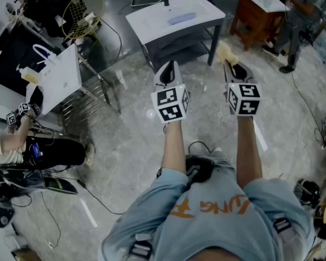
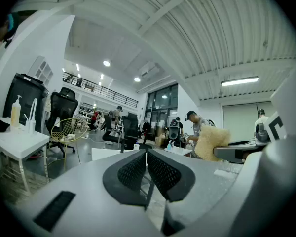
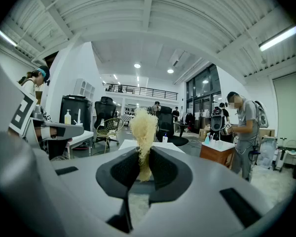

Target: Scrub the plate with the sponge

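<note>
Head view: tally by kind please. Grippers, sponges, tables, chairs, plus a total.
grippers: 2, left gripper and right gripper
sponge: 1, clamped in the right gripper
white tables: 2
wooden table: 1
wire chair: 1
total: 7

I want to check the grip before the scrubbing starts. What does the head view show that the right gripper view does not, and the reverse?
Only the head view: the person's forearms and blue shirt, seen from above. Only the right gripper view: the ceiling, and the jaws pressing on the sponge's lower end. Both: the right gripper, the yellow sponge that it holds, and the white table ahead.
</note>
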Tool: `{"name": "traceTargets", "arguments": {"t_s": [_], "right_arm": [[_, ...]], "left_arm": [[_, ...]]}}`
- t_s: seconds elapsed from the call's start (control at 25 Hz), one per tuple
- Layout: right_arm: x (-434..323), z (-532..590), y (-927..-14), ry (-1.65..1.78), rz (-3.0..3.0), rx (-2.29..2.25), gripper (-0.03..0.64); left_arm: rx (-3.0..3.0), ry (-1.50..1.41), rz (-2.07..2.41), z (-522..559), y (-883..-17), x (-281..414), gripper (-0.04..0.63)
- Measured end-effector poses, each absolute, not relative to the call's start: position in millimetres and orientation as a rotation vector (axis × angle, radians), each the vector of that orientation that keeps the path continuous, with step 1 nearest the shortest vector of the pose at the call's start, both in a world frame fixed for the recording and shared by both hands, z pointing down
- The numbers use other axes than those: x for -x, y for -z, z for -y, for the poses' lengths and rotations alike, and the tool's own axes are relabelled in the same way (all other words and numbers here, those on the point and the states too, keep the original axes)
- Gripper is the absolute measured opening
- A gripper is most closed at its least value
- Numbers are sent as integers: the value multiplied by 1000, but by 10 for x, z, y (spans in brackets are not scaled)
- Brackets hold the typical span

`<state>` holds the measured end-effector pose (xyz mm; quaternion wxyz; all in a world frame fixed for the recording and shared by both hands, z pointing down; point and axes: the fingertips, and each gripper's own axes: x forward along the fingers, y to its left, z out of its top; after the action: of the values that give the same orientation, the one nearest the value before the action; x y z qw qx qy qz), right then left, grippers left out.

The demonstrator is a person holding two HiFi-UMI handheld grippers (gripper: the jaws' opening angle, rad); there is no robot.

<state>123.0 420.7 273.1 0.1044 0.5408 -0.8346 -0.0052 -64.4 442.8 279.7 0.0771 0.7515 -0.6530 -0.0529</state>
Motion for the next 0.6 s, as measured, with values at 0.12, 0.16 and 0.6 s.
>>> {"name": "traceTargets", "arguments": {"t_s": [0.12,0.16,0.6], "right_arm": [[-1230,-4197,-2694,49,2465,-1593,44],[-1226,-4206,-2674,59,2467,-1592,43],[-1257,-4185,-2537,74,2445,-1664,48]], "left_arm": [[-2270,165,1947,-4456,-2786,636,3],[-2270,172,1945,-4465,-2780,636,3],[-2222,179,1918,-4343,-2849,826,3]]}}
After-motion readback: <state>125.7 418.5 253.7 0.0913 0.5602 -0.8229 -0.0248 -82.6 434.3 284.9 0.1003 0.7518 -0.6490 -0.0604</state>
